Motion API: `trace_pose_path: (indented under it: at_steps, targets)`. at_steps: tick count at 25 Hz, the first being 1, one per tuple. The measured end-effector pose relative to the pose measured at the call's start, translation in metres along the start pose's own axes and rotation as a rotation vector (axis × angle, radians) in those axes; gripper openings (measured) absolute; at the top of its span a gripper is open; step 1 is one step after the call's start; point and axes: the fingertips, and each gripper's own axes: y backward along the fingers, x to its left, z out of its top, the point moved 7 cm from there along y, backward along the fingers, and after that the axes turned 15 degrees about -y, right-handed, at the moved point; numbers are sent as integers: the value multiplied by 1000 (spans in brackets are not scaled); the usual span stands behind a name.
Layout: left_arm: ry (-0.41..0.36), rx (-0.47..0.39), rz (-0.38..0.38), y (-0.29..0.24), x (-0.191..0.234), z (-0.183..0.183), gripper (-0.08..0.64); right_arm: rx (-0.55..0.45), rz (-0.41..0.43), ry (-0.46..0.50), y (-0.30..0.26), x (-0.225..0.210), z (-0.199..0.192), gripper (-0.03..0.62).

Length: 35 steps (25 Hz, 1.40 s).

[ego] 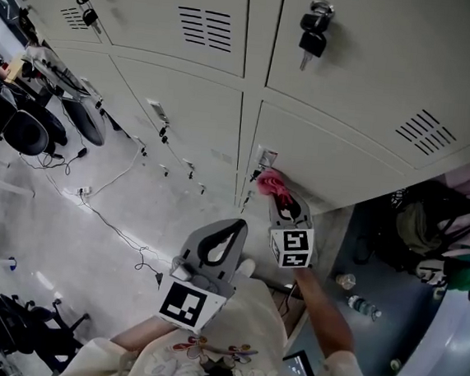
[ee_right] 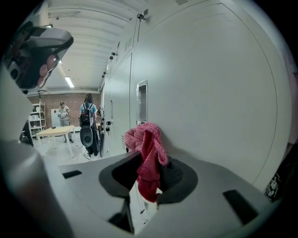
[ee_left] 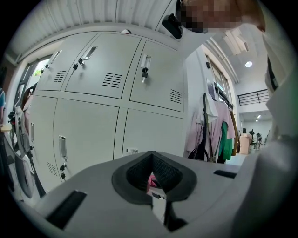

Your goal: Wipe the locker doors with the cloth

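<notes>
Lockers (ego: 345, 161): every door in view is shut, contents not visible. Keys (ego: 313, 34) hang from the lock of an upper door; more keys hang on doors further left. Each door carries a vent grille.

Right gripper (ego: 281, 202): fingers clenched on the pink cloth (ego: 273, 182), which bunches up above the fingertips. The cloth is at the upper left corner of a lower door, just beside its recessed handle (ego: 267, 157). Whether it touches the door cannot be confirmed. In the right gripper view the cloth (ee_right: 146, 148) hangs over the right gripper (ee_right: 153, 162), with the door close on the right.

Left gripper (ego: 235, 224): fingers closed tip to tip, nothing between them, held back from the lockers. The left gripper view confirms the left gripper (ee_left: 151, 158) is empty.

Floor (ego: 64, 241): pale, with cables (ego: 115, 229) trailing along the locker base. A bottle (ego: 364, 305) lies to the right, near a dark bag (ego: 430, 227). Office chairs (ego: 18, 125) stand at far left.

Room: garments (ee_left: 219, 135) hang beside the lockers. Two persons (ee_right: 88, 111) stand by a tabletop (ee_right: 53, 131) before a brick wall.
</notes>
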Motion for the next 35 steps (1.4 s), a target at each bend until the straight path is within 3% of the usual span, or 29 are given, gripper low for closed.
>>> trace_pose_path:
  at_steps: [14,21,35]
  targets:
    - [-54,18,46,-28,4,-63,6,-4,-52,-35,-10,-6,4,106]
    - [-37,110,65,-48,10,-96,6,5,-79,-48,-13,-5,3,106]
    - [13,121,23,-69,4,-101,5,10,-104,-50,-5,-14,6,107]
